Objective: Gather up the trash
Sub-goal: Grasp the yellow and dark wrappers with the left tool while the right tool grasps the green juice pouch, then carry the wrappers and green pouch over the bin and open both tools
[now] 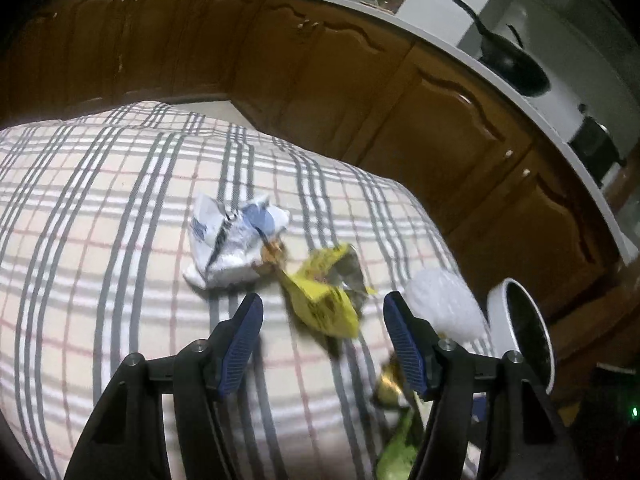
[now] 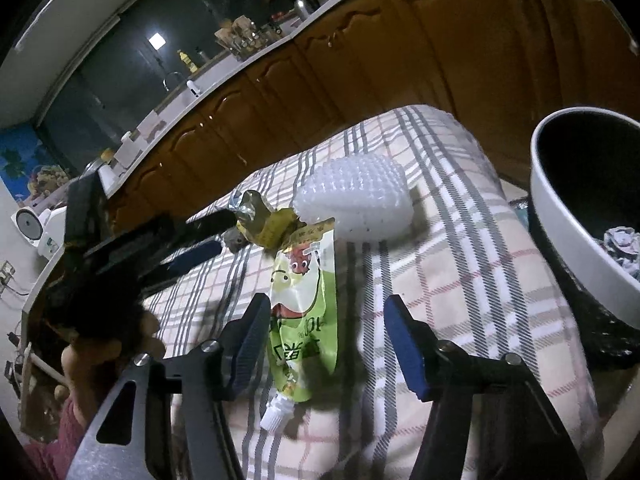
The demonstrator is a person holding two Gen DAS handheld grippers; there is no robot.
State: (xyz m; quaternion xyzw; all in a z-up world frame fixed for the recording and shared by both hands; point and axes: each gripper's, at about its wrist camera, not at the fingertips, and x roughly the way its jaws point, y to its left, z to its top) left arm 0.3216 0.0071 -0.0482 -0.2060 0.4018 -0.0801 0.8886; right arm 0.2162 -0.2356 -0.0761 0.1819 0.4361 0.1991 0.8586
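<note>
One container stands at the edge of the bench (image 2: pixel 460 280): a white bin (image 2: pixel 560 216) with a dark liner, at three o'clock of the right wrist view. A crumpled piece of pale, shiny trash (image 2: pixel 622 246) lies inside it, low against the wall; the rest of its inside is too dark to read.

On the plaid cloth that covers the bench I count four loose pieces of trash. One green drink pouch (image 2: pixel 306 312) with a white spout lies flat, its spout end towards six o'clock, between the blue pads of the right hand-held gripper (image 2: pixel 324 344), whose jaws stand wide and touch nothing. One white bubbled foam piece (image 2: pixel 356 200) sits at twelve o'clock of the pouch, just beside its top edge. One yellow wrapper (image 1: pixel 324 296) lies crumpled just ahead of the left hand-held gripper (image 1: pixel 322 344), which is also spread wide and empty. One white and blue crumpled wrapper (image 1: pixel 234 240) rests at eleven o'clock of the yellow one, touching it or nearly so.

In the left wrist view the bin (image 1: pixel 520 336) shows at three o'clock, near the foam piece (image 1: pixel 444 304).
</note>
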